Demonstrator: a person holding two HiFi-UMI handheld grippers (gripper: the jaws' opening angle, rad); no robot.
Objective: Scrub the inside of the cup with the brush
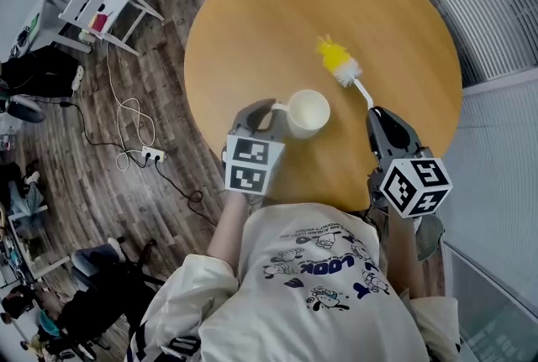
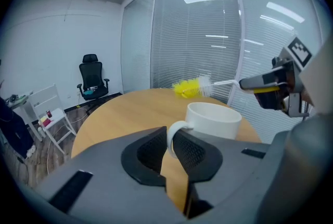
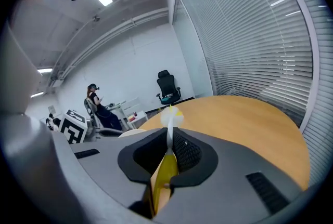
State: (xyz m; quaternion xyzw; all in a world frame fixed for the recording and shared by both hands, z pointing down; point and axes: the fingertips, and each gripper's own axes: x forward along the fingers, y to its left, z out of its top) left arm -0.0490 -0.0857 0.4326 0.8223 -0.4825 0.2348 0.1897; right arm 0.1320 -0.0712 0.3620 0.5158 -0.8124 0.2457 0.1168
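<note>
A white cup (image 1: 308,112) stands near the front of the round wooden table (image 1: 252,24), its mouth up. My left gripper (image 1: 267,110) is shut on the cup's handle (image 2: 172,137); the cup (image 2: 213,120) shows just past its jaws. My right gripper (image 1: 376,118) is shut on the brush's yellow handle (image 3: 165,172). The brush (image 1: 343,66) has a white stem and a yellow and white bristle head, held out over the table beyond and to the right of the cup, apart from it. In the left gripper view the brush (image 2: 192,87) hangs above the cup's far side.
The table's rim (image 1: 195,104) drops to a wood floor with a white rack (image 1: 105,6), cables and a power strip (image 1: 150,154). Glass walls with blinds (image 2: 197,36) stand behind the table. A black office chair (image 2: 92,78) stands far off. A seated person (image 3: 97,102) is in the background.
</note>
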